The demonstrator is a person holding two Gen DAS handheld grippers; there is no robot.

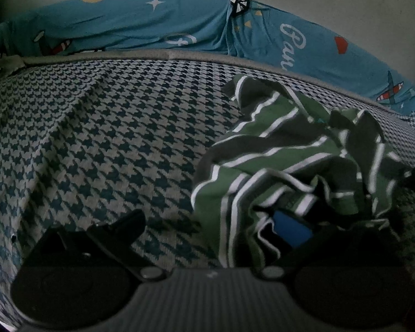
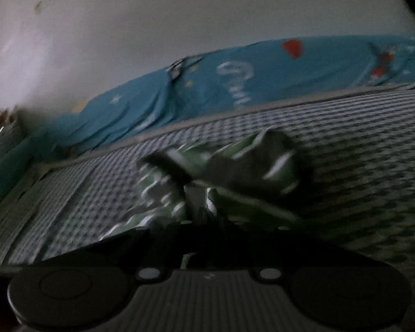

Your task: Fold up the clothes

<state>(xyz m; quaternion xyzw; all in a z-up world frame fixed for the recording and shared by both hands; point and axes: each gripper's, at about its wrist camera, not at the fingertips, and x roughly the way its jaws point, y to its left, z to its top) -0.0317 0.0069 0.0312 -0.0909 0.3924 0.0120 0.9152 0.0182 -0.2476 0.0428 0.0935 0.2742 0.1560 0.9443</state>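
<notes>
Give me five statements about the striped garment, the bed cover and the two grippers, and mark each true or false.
1. The garment is green with white stripes. True.
2. The garment lies flat and neatly folded. False: it is crumpled in a heap.
3. The cover under it has a houndstooth pattern. True.
4. The left gripper has its fingers spread apart. True: one stands over bare cover, the other against the garment.
5. The right gripper is wide open and far from the garment. False: it is shut, with the garment's cloth at its fingers.
</notes>
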